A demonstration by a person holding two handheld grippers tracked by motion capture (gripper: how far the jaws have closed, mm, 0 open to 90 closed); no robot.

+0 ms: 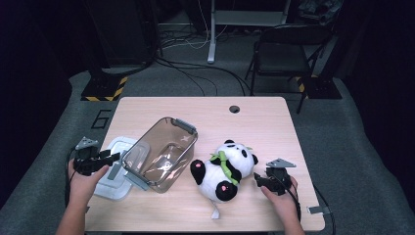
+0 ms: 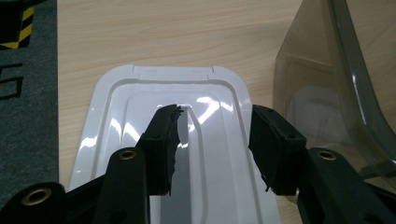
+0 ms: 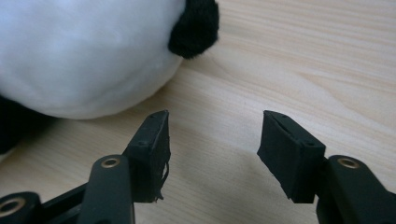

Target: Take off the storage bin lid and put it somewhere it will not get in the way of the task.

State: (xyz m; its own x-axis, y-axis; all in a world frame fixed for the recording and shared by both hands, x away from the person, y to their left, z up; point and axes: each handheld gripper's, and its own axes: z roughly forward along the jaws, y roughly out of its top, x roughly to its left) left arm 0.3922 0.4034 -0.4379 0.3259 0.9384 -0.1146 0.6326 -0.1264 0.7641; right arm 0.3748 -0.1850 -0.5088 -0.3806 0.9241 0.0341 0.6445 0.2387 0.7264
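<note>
Panda (image 1: 226, 169) lies just left of the right gripper (image 1: 261, 181) (nearer hand), long axis slanting toward the box (image 1: 161, 152); both jaws wide, empty.

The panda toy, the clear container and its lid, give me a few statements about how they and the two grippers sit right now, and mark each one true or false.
1. The panda toy lies inside the clear container. False: it lies on the table, to the right of the container.
2. The left gripper is open above the white lid. True.
3. The right gripper is clamped on the panda toy. False: its jaws are open over bare table, the toy just ahead and to one side.
4. The container has nothing in it. True.
5. The white lid is snapped onto the container. False: it lies flat on the table at the container's left.
</note>
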